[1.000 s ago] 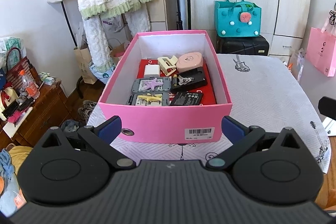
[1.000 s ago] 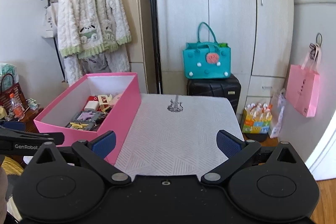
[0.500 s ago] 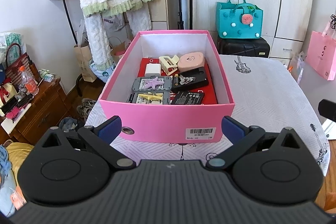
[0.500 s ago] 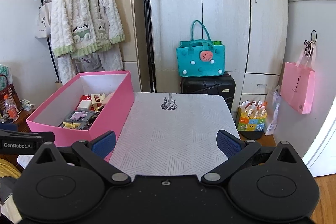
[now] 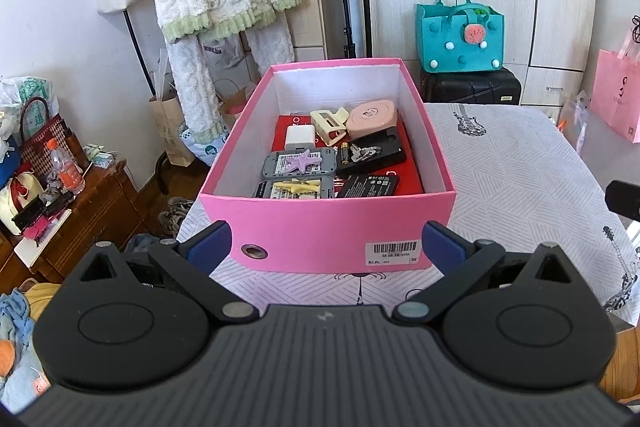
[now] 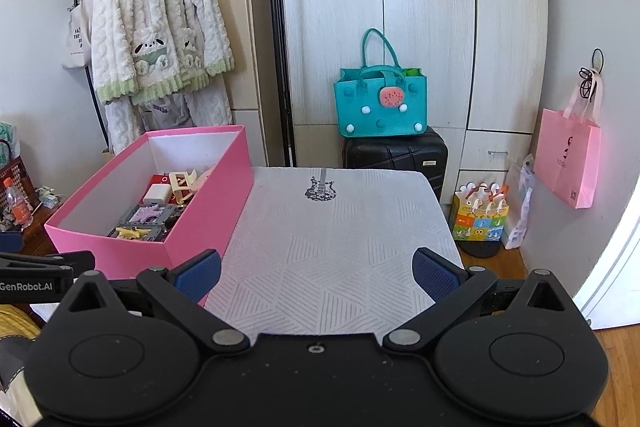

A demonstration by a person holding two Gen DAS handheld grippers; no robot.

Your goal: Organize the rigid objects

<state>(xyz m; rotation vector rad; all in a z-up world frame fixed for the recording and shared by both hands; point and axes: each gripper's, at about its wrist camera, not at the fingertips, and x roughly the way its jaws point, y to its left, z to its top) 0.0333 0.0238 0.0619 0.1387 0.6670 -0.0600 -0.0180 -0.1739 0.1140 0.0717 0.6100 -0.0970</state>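
A pink box [image 5: 326,223] stands on the left side of the white patterned table [image 5: 520,163], also seen as the pink box [image 6: 200,219] from the right wrist. Inside lie several small items: a pink round case [image 5: 371,117], a cream hair claw [image 5: 329,125], a white charger [image 5: 300,137], a purple star clip [image 5: 299,163], a yellow clip [image 5: 298,187], a black battery [image 5: 368,185] and keys [image 5: 362,151]. My left gripper [image 5: 326,247] is open, hovering just before the box's near wall. My right gripper [image 6: 316,275] is open over the bare tablecloth, right of the box.
A teal bag [image 6: 380,103] sits on a black suitcase [image 6: 396,155] behind the table, before a wardrobe. A fluffy white robe [image 6: 156,27] hangs at the left. A wooden cabinet [image 5: 80,211] with clutter stands left of the table; a pink bag [image 6: 568,155] hangs right.
Both grippers have pulled back and risen slightly, so the box and table sit a little lower and farther in each view. Neither gripper's opening has changed.
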